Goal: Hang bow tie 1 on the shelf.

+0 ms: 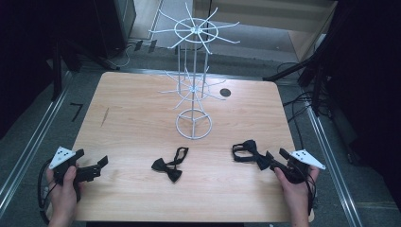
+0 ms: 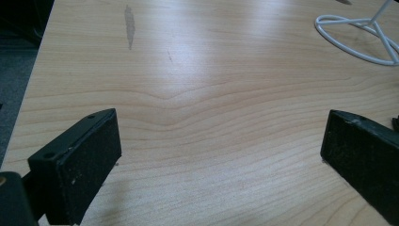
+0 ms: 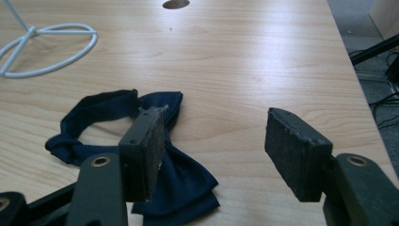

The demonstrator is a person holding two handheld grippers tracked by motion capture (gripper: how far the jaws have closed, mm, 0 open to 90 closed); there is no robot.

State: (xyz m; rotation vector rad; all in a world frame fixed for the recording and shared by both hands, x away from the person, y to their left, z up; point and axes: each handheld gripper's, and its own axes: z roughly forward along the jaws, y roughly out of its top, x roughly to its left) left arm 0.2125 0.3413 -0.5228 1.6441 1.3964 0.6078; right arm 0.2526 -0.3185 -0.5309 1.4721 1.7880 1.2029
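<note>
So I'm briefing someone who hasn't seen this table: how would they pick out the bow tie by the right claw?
Start at the white wire stand in the middle of the wooden table. From its ring base, look toward the near right corner, where the right claw sits open. The dark bow tie lies flat beside it with its strap looped; the other bow tie lies near the table's middle, away from both claws.

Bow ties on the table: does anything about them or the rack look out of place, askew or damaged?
Nothing looks damaged. Both bow ties lie loose on the table, one in the middle, one beside the open right gripper, its band crumpled. The white wire rack stands upright, hooks bare. A dark streak marks the wood.
</note>
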